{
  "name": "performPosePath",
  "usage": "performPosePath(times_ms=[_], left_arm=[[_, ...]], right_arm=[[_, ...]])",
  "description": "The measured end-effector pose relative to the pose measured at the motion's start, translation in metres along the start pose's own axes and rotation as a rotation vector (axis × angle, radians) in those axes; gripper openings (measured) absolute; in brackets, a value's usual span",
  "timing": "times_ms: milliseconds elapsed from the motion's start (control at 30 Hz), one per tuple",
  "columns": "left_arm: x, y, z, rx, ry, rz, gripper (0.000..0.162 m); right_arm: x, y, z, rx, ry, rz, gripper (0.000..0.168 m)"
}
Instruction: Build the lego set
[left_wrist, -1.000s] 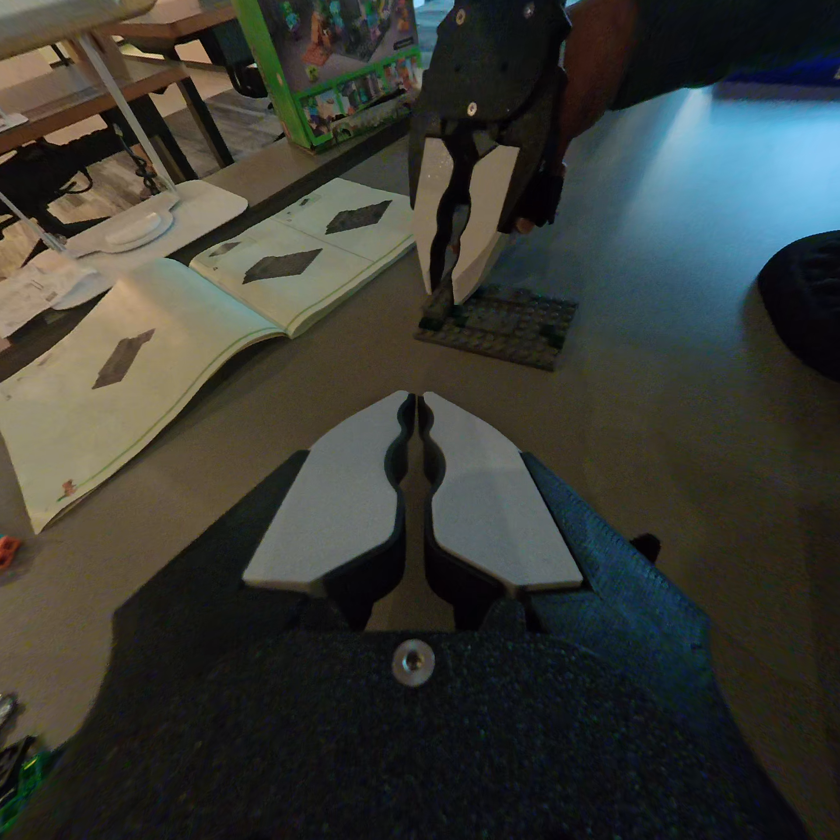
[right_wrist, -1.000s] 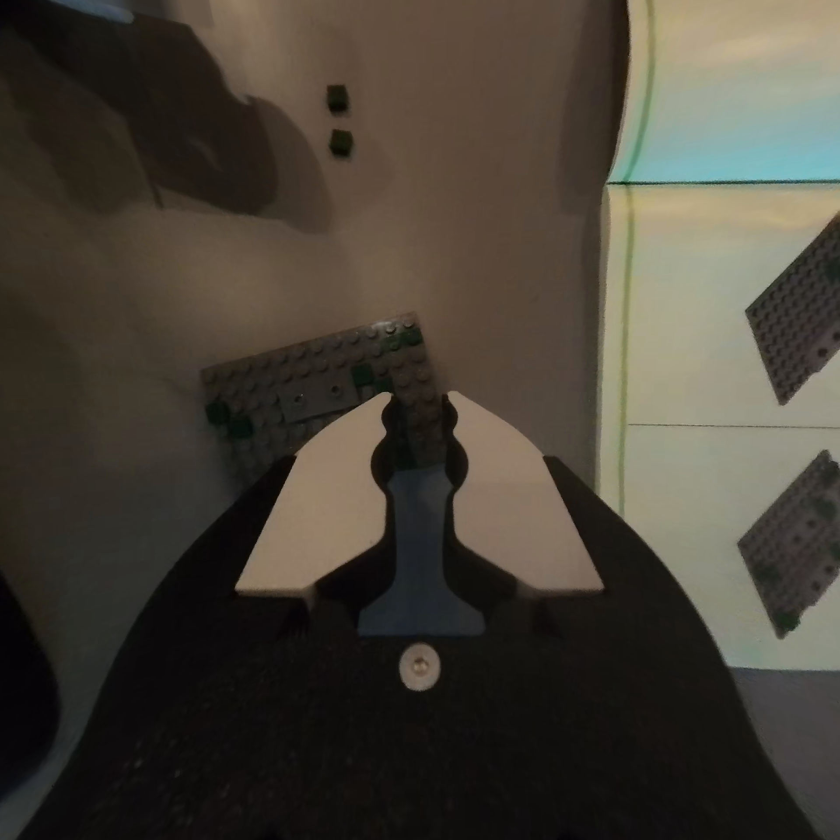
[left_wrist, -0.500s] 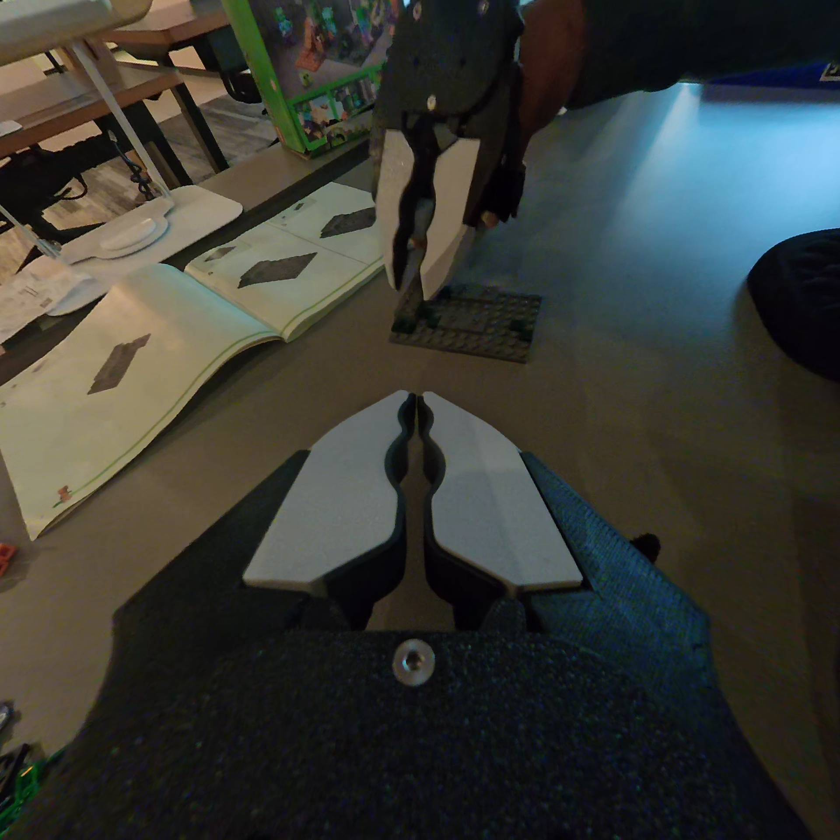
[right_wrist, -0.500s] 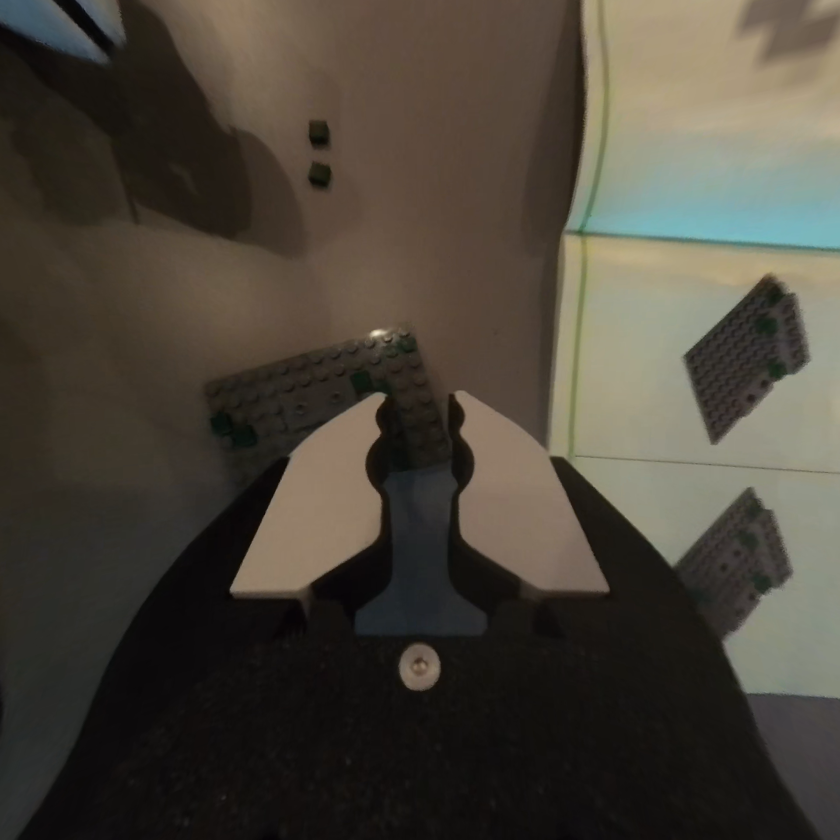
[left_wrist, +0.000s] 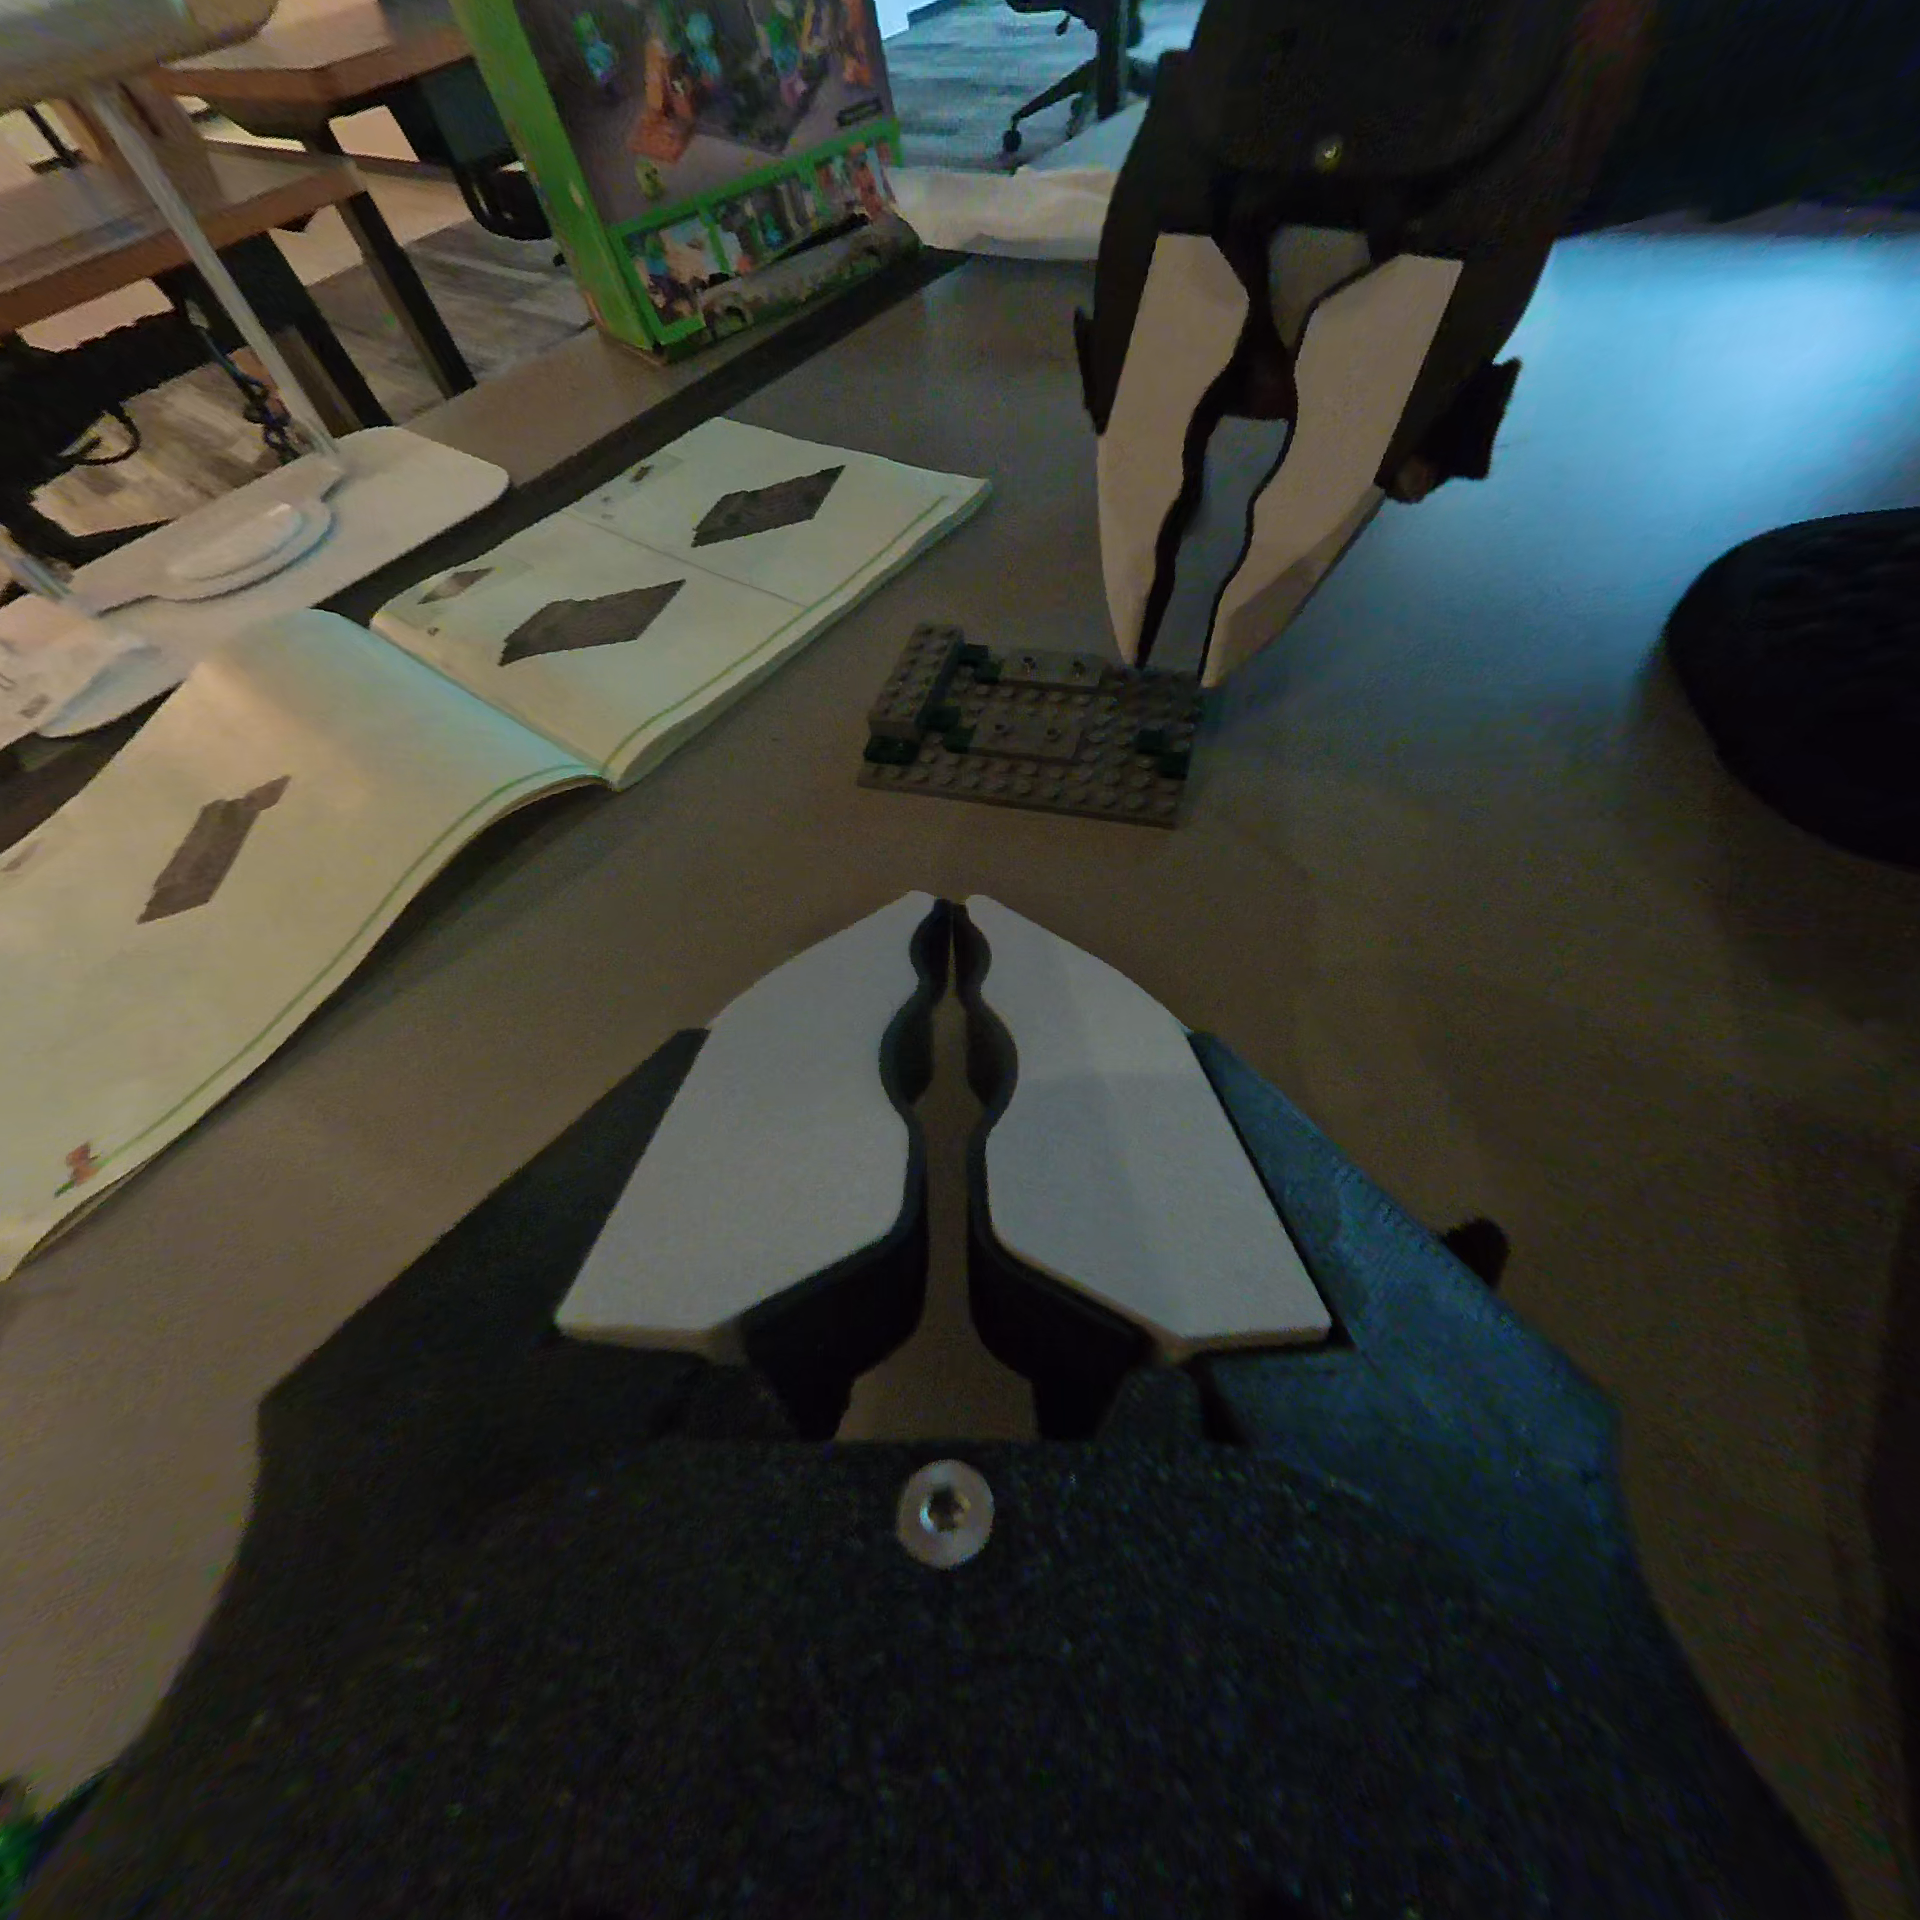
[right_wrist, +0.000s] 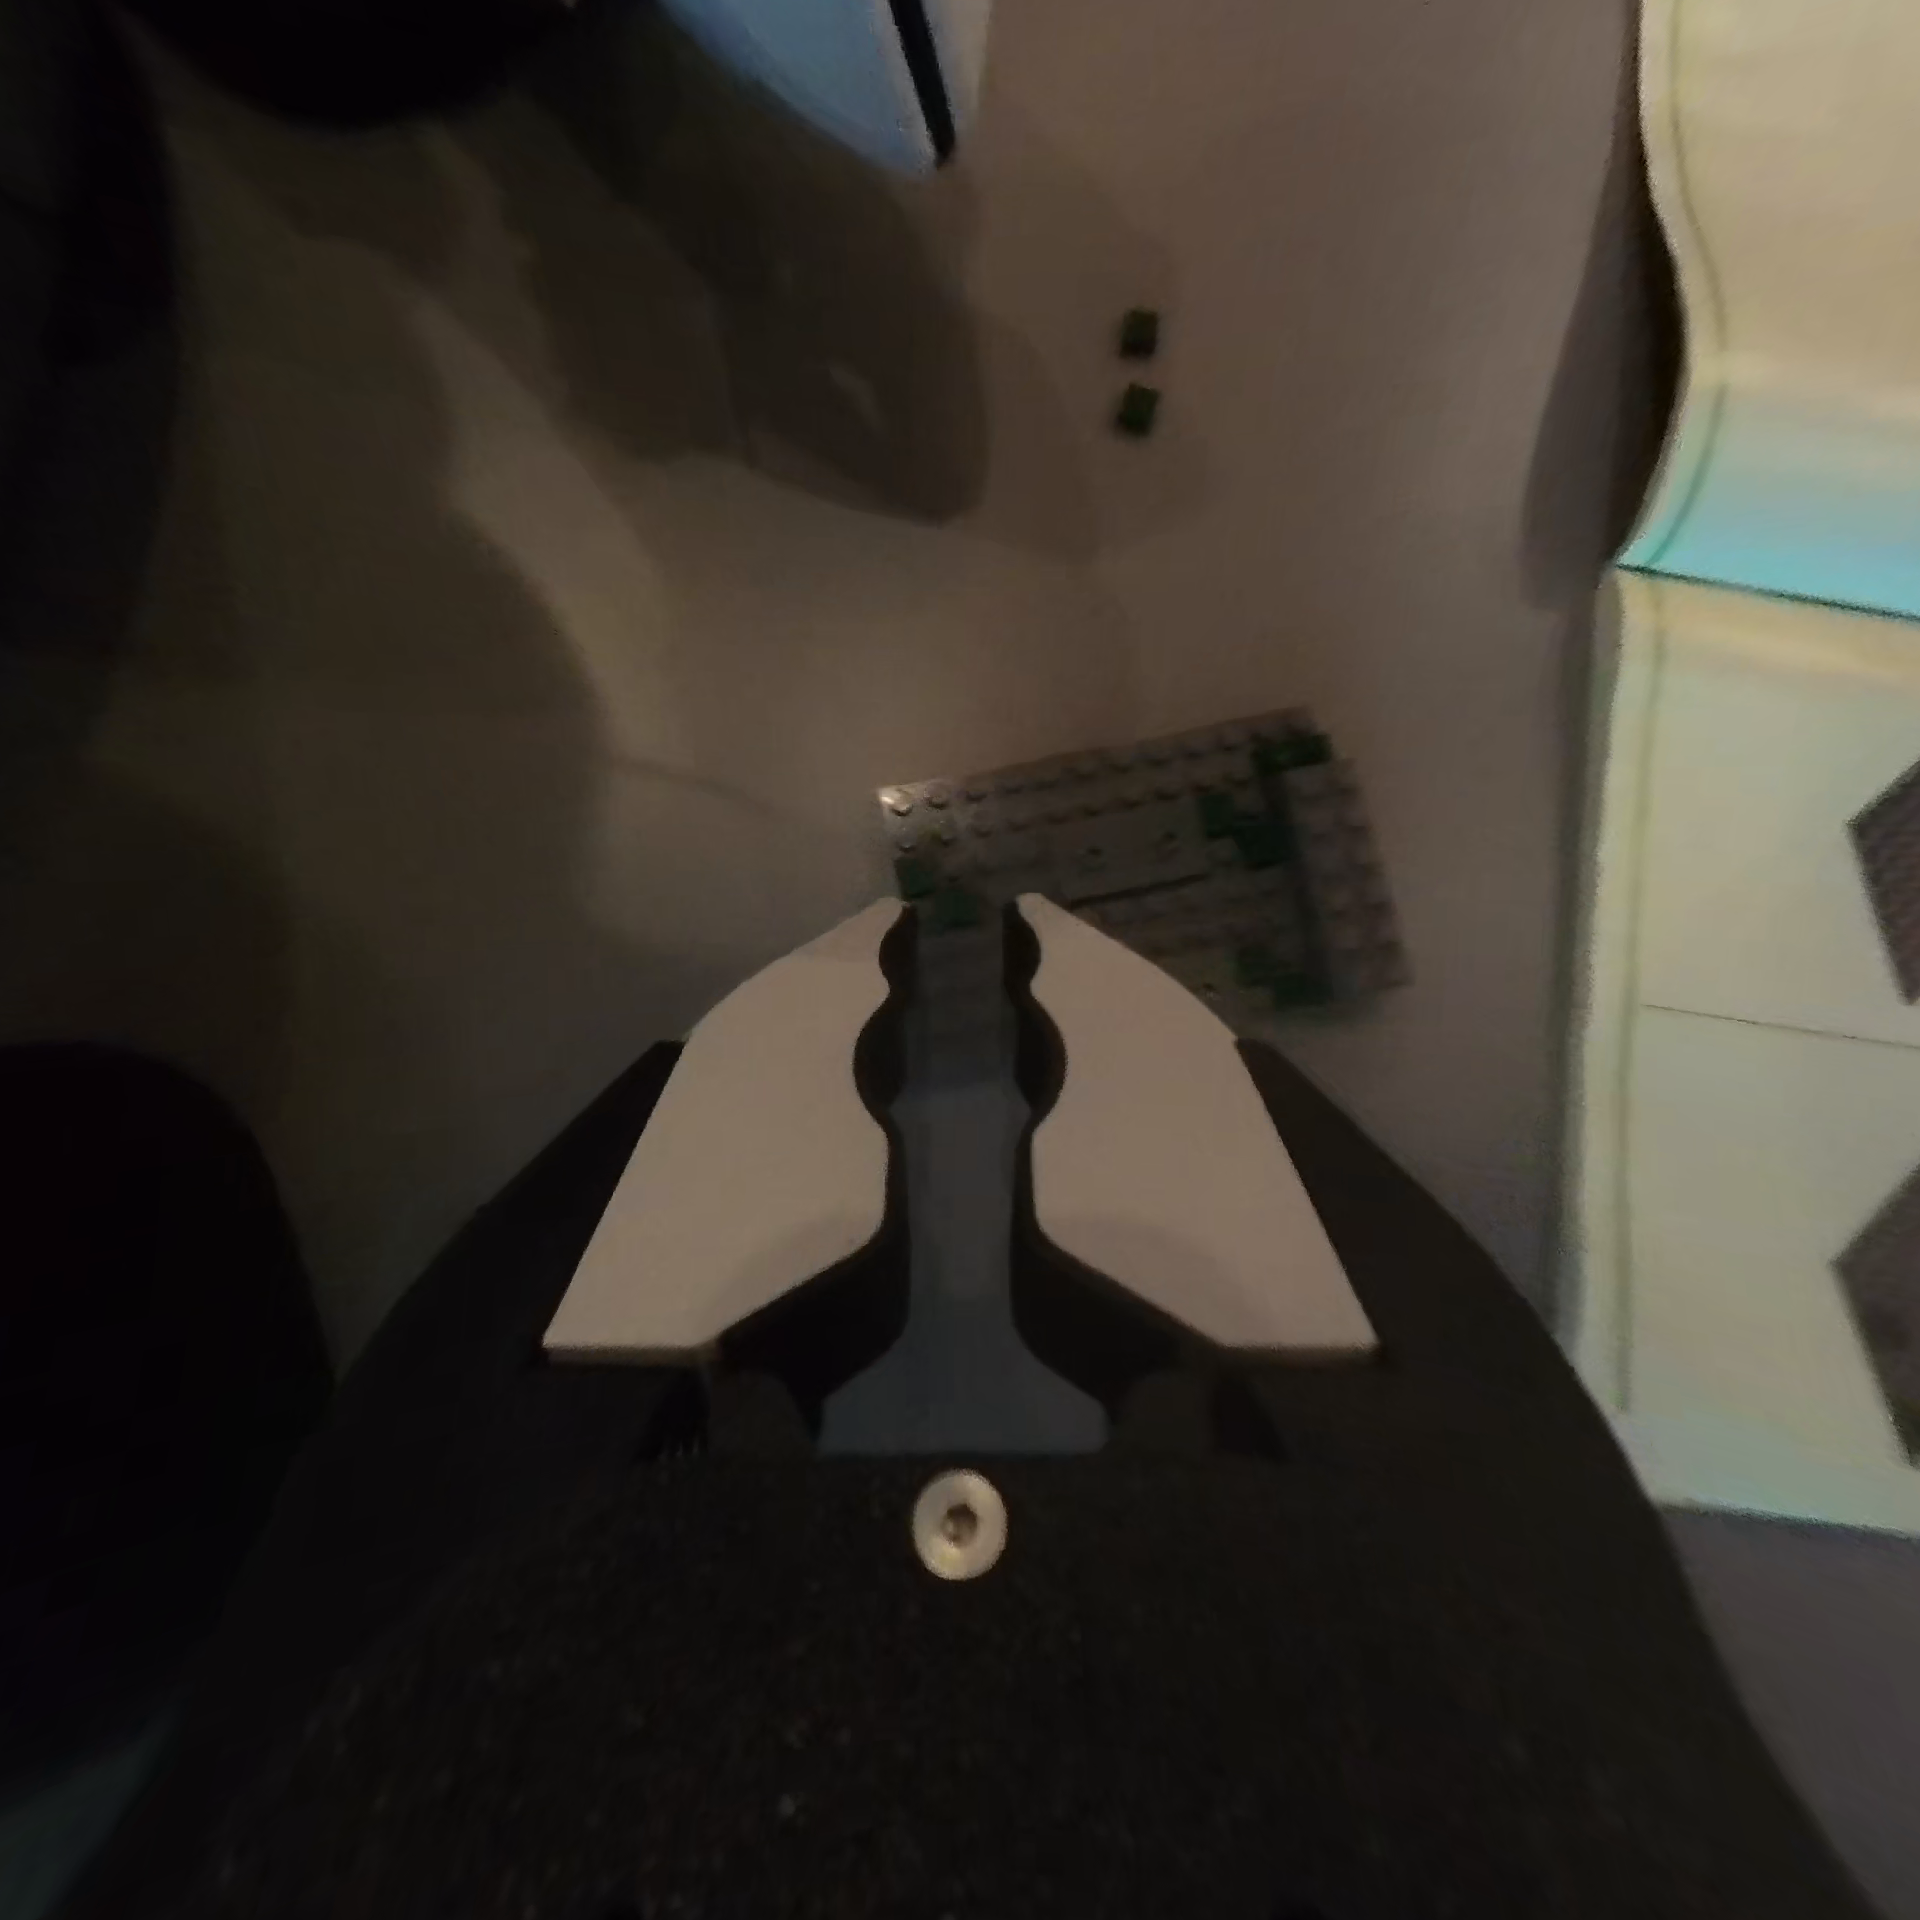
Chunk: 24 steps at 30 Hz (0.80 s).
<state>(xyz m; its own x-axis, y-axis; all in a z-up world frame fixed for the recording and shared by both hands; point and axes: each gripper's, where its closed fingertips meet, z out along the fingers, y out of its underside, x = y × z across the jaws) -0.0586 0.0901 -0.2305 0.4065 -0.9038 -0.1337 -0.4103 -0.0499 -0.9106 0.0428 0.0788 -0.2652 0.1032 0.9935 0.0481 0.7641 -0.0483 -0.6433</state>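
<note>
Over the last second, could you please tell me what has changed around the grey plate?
The right tongs left the long grey brick seated along the grey plate's booklet-side edge, crossed to the opposite side, and now stand open at that corner. The left tongs stayed shut and empty, hanging back. The booklet and the two loose green pieces did not move.

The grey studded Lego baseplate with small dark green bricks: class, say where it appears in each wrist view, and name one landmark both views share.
Left wrist view: grey studded Lego baseplate lies on the table just above centre, beyond the shut left gripper.
Right wrist view: it sits right of centre, by the open right gripper.
Shared landmark: the open white instruction booklet.
</note>
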Motion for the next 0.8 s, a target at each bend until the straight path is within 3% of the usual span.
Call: performPosePath(times_ms=[400, 800], left_arm=[[0.008, 0.002, 0.003, 0.003, 0.041, 0.024, 0.000], [0.009, 0.007, 0.009, -0.015, 0.073, 0.005, 0.001]], right_arm=[[0.003, 0.010, 0.016, -0.044, -0.084, -0.022, 0.009], [0.003, 0.010, 0.016, -0.031, -0.035, 0.027, 0.006]])
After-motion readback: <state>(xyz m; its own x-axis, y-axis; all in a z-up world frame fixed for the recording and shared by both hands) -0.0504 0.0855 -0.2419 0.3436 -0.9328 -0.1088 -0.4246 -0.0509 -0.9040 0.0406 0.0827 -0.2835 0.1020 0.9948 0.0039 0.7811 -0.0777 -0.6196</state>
